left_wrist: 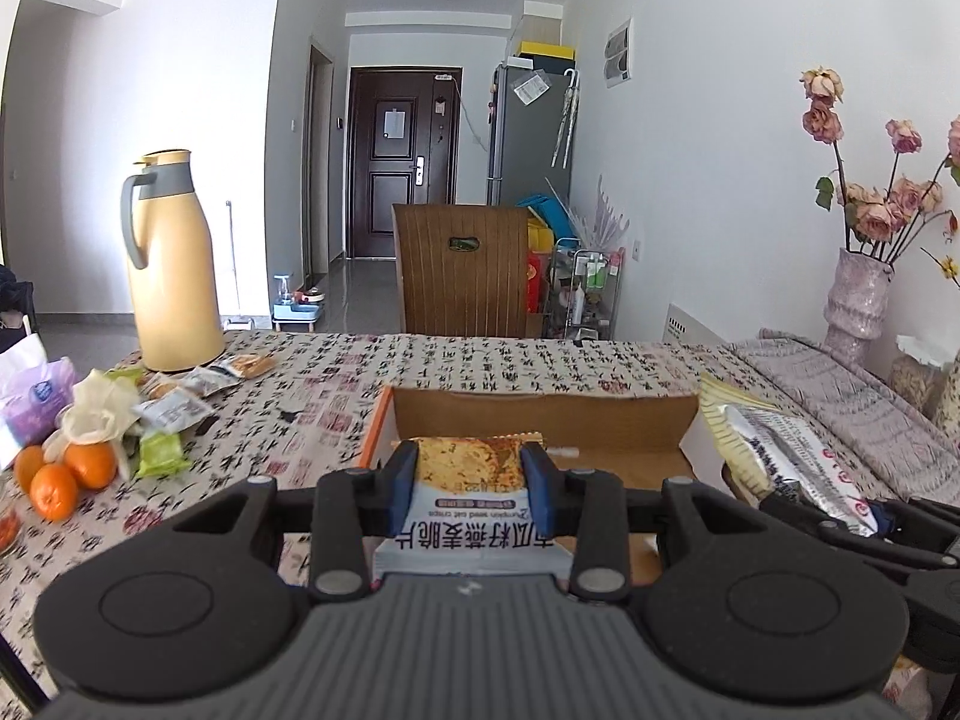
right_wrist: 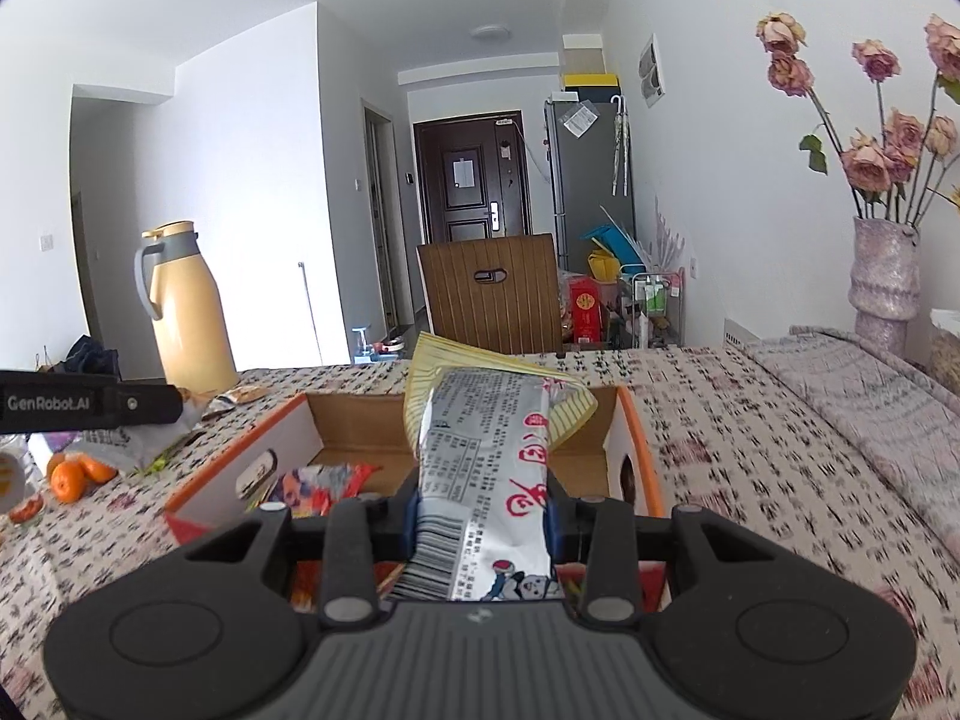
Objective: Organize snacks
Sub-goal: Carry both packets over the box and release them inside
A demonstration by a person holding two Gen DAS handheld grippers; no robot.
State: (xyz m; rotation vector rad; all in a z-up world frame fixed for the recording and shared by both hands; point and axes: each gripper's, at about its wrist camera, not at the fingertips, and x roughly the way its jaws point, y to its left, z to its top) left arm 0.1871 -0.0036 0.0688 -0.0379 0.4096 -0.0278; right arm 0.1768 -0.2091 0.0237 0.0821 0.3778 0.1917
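Observation:
My left gripper is shut on an oat crisp packet, white and blue with a yellow picture, held above the near side of the open cardboard box. My right gripper is shut on a long silver and yellow snack bag and holds it over the same box; this bag also shows in the left wrist view. A colourful packet lies inside the box. Several loose snack packets lie on the tablecloth at the left.
A yellow thermos jug stands at the table's far left, with oranges and a purple tissue pack near it. A vase of dried roses stands at the right. A wooden chair is behind the table.

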